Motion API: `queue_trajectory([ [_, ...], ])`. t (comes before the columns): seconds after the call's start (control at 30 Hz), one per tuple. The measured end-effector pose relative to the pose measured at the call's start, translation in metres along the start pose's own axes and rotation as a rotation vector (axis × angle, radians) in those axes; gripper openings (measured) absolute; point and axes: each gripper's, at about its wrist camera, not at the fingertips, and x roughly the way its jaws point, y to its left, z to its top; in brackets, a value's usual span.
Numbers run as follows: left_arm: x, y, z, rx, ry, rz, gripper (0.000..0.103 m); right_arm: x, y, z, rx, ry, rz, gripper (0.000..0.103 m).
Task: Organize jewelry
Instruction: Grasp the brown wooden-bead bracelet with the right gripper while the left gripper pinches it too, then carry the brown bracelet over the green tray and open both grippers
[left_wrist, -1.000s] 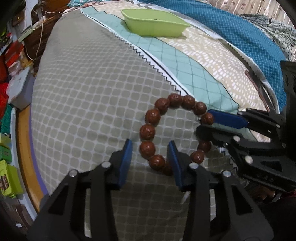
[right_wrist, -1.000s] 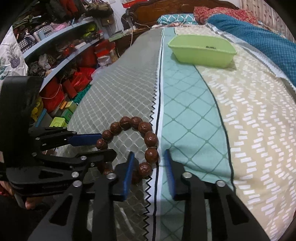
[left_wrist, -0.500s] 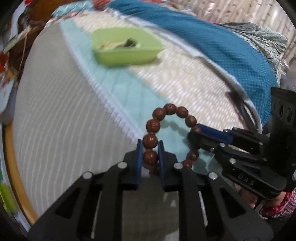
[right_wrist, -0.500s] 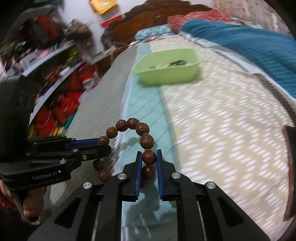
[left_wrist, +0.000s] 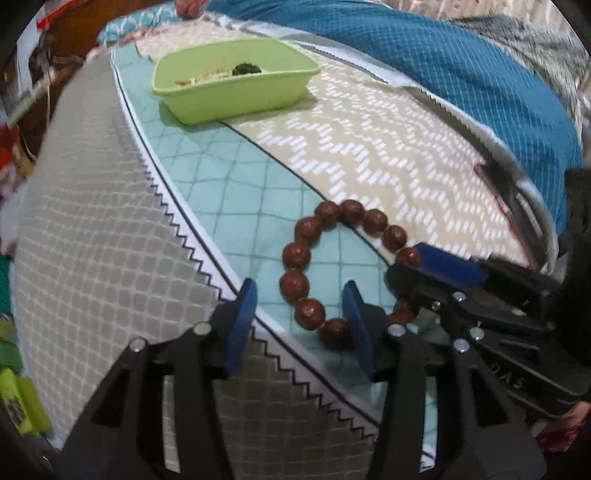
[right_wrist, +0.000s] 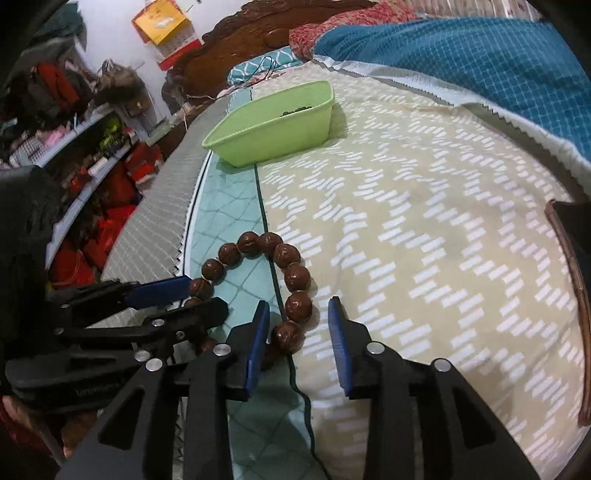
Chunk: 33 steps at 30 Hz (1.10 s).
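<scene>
- Patterned bedspread in grey, teal and beige fills both views; cluttered shelves stand off its edge.
- Your green tray sits far up the cloth.
- Your left gripper and right gripper tilt down side by side; both have just been opening, pads clear.
- Your brown bead bracelet lies on the cloth, one side between each pair of jaws.
</scene>
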Motion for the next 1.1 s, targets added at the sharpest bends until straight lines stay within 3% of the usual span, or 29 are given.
queue_trajectory([
  [0.03,0.001,-0.001,0.000,0.002,0.001,0.000,0.044,0.001,0.001,0.000,-0.007,0.004,0.001,0.005],
  [0.07,0.002,0.000,0.000,0.000,0.002,-0.013,0.035,0.004,0.001,0.002,-0.017,0.019,0.006,0.005],
  [0.1,0.002,0.001,0.001,-0.002,0.000,-0.027,0.018,0.005,0.001,0.003,-0.025,0.027,0.009,0.000],
  [0.13,0.002,0.001,0.003,-0.003,-0.002,-0.025,0.014,0.006,0.001,0.006,-0.028,0.029,0.017,0.000],
  [0.23,-0.003,0.011,0.018,-0.046,-0.001,-0.091,0.014,0.001,0.003,0.025,-0.004,0.011,0.078,0.000],
  [0.4,-0.037,0.036,0.084,-0.071,-0.156,-0.093,0.014,-0.011,0.022,0.090,-0.058,-0.136,0.127,0.000],
  [0.57,-0.034,0.068,0.167,-0.106,-0.220,0.016,0.016,0.023,0.034,0.171,-0.038,-0.232,0.137,0.000],
  [0.6,-0.027,0.074,0.179,-0.115,-0.210,0.023,0.026,0.034,0.034,0.182,-0.027,-0.232,0.139,0.000],
  [0.67,0.006,0.095,0.205,-0.147,-0.166,0.166,0.037,0.076,0.030,0.205,0.022,-0.194,0.092,0.000],
  [0.7,0.022,0.105,0.209,-0.165,-0.134,0.224,0.037,0.096,0.026,0.210,0.038,-0.154,0.085,0.000],
  [0.77,0.032,0.119,0.202,-0.220,-0.091,0.267,0.037,0.111,0.015,0.205,0.100,-0.114,0.057,0.000],
  [0.83,0.021,0.119,0.187,-0.239,-0.130,0.206,0.037,0.096,0.005,0.186,0.186,-0.174,0.130,0.000],
  [0.87,0.011,0.115,0.173,-0.227,-0.153,0.211,0.037,0.082,0.004,0.173,0.188,-0.210,0.146,0.000],
  [0.93,-0.005,0.109,0.148,-0.219,-0.179,0.205,0.037,0.060,0.004,0.150,0.173,-0.252,0.148,0.017],
  [1.0,-0.015,0.099,0.118,-0.210,-0.171,0.205,0.037,0.041,0.006,0.123,0.171,-0.270,0.124,0.027],
  [1.1,-0.022,0.089,0.076,-0.188,-0.143,0.239,0.037,0.024,0.014,0.082,0.117,-0.216,0.078,0.031],
])
